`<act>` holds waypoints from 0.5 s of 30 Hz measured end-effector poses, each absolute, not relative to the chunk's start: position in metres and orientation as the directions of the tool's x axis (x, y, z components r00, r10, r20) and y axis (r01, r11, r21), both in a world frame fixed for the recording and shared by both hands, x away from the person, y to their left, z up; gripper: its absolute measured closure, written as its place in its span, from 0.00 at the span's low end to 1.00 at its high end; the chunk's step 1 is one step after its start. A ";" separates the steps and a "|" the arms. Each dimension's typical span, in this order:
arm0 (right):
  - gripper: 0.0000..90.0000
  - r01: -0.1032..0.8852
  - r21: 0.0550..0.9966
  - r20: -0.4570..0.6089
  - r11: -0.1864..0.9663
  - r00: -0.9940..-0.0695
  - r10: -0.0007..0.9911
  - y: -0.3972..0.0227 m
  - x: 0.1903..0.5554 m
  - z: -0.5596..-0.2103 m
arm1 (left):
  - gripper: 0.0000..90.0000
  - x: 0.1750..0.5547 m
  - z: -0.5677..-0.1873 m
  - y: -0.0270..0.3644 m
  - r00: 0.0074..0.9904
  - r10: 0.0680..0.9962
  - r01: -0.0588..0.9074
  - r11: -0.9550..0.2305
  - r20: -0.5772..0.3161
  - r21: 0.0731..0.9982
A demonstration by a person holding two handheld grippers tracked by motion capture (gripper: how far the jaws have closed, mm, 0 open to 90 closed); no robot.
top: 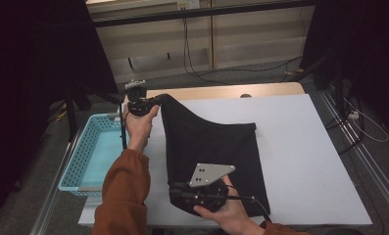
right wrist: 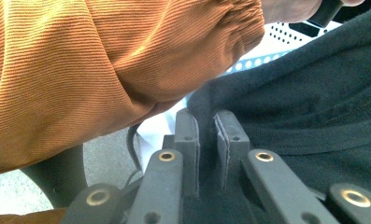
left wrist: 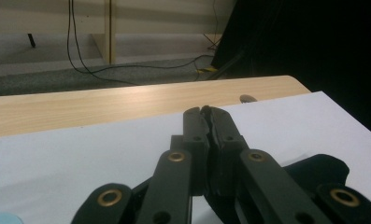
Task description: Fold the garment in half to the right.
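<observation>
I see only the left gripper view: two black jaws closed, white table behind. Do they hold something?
Observer: Yes. In the high view the left gripper is shut on the far left corner of a black garment, which lies on the white table.
Operator: Where is the other gripper?
Observer: The right gripper pinches the garment's near left corner, its jaws closed on a fold of black cloth.
Operator: Is there something beside the table?
Observer: A light blue basket stands at the table's left edge, next to the person's orange sleeve.
</observation>
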State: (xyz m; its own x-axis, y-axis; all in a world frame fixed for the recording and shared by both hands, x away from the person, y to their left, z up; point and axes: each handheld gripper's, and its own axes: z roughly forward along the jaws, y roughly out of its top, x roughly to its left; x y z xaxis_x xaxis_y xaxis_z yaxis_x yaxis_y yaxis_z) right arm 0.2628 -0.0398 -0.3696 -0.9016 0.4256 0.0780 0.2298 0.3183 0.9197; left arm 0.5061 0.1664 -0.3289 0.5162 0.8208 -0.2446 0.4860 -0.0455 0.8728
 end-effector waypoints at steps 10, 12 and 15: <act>0.91 0.206 0.933 0.071 0.294 -0.908 0.413 -0.034 0.263 -0.359 | 0.96 0.503 -0.312 0.173 0.518 0.823 0.460 -0.036 -0.235 0.887; 0.91 0.198 0.937 0.067 0.288 -0.910 0.410 -0.032 0.265 -0.355 | 0.96 0.503 -0.311 0.179 0.505 0.828 0.462 -0.021 -0.244 0.887; 0.91 0.193 0.939 0.063 0.286 -0.911 0.407 -0.030 0.266 -0.351 | 0.96 0.504 -0.311 0.185 0.491 0.835 0.470 -0.015 -0.247 0.883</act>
